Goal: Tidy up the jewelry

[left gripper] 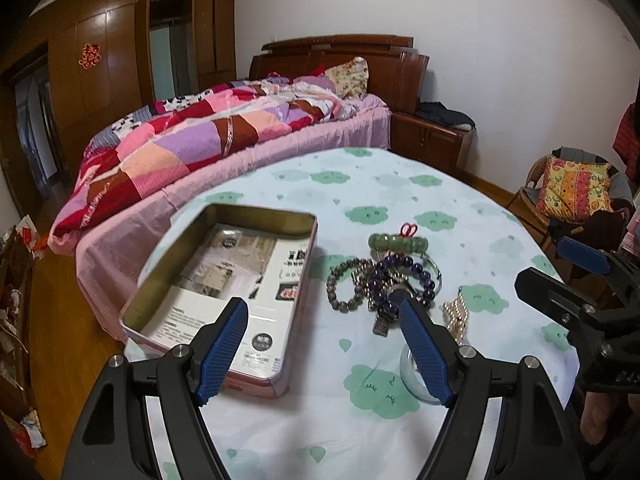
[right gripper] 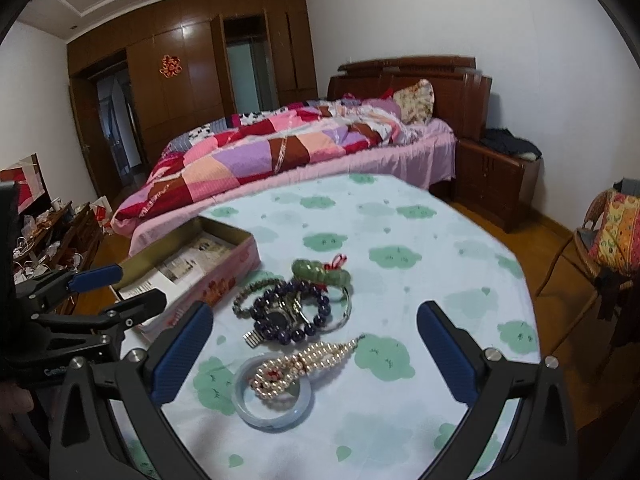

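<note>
The main risk, as I judge it, is the tangle: the purple bead bracelet (right gripper: 294, 316), a watch (right gripper: 280, 314), a grey-green bead bracelet (right gripper: 256, 290) and the jade-green bracelet (right gripper: 320, 272) lie heaped and overlapping on the tabletop (right gripper: 440, 240), so closing on one piece could drag its neighbours along or drop them short of the open tin (left gripper: 224, 276). The pearl piece (right gripper: 304, 364) lies across the pale bangle (right gripper: 272, 404), touching it, and lifting either could flick the other toward the cloth's edge (round, smooth bangles slip easily from flat pads). The right gripper (right gripper: 316, 344) has its jaws spread wide, empty, with pearls and bangle lying between them and the heap just beyond. The left gripper (left gripper: 324, 332) is likewise spread and empty, straddling the tin's near right corner, the heap just beyond its right fingertip.
</note>
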Available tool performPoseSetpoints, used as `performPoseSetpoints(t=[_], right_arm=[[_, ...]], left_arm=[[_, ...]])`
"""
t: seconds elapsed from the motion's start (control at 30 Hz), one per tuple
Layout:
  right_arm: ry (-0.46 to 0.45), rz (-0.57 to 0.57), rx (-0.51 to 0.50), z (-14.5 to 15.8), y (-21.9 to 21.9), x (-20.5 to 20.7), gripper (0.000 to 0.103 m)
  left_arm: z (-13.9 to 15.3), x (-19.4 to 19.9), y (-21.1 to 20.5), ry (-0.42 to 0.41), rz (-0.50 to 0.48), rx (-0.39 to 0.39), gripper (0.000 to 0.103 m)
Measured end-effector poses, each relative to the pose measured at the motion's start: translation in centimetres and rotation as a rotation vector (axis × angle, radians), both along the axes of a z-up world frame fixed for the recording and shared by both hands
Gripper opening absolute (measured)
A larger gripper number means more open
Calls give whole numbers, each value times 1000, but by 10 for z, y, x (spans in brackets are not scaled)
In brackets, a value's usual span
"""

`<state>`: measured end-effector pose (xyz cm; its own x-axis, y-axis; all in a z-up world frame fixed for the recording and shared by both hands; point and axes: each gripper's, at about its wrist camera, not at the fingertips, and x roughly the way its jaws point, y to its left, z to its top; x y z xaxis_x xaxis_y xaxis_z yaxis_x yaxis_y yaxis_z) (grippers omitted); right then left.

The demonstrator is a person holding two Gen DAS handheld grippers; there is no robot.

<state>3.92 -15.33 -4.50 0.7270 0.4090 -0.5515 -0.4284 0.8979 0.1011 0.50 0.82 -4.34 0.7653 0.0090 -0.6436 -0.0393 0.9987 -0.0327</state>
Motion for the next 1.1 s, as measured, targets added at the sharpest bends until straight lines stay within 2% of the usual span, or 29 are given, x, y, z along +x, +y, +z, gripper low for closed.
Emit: performPoseSetpoints(t=[0.2, 0.27, 0.37, 0.47, 0.7, 0.8, 0.87, 0.9, 0.97, 1.03, 1.1], right_arm=[[110, 2, 1, -26, -4, 16, 101], [158, 17, 12, -35, -5, 21, 92], [234, 33, 22, -49, -6, 29, 84], [309, 39, 57, -59, -9, 38, 79], [358, 90, 98, -62, -3, 45, 74], [393, 128, 105, -65, 2, 46, 63], [401, 131, 109, -68, 3, 48, 47], [405, 137, 126, -69, 1, 48, 44], [401, 146, 151, -68, -3, 48, 26], [388, 152, 165, -65, -4, 47, 17], [379, 147, 164, -64, -6, 48, 16]], left_arm=[[-13, 5, -13, 17, -27, 21, 78], [-17, 7, -15, 24, -29, 21, 78], [-25, 12, -14, 42, -26, 17, 78], [-30, 15, -15, 60, -35, 11, 78], [-27, 14, -19, 45, -52, 18, 78], [-25, 14, -21, 42, -66, 12, 78], [-25, 14, -25, 37, -74, 16, 78], [-25, 13, -26, 35, -77, 19, 78], [-26, 13, -30, 36, -87, 21, 78], [-26, 13, -33, 39, -95, 26, 78], [-28, 14, -37, 50, -114, 24, 78]])
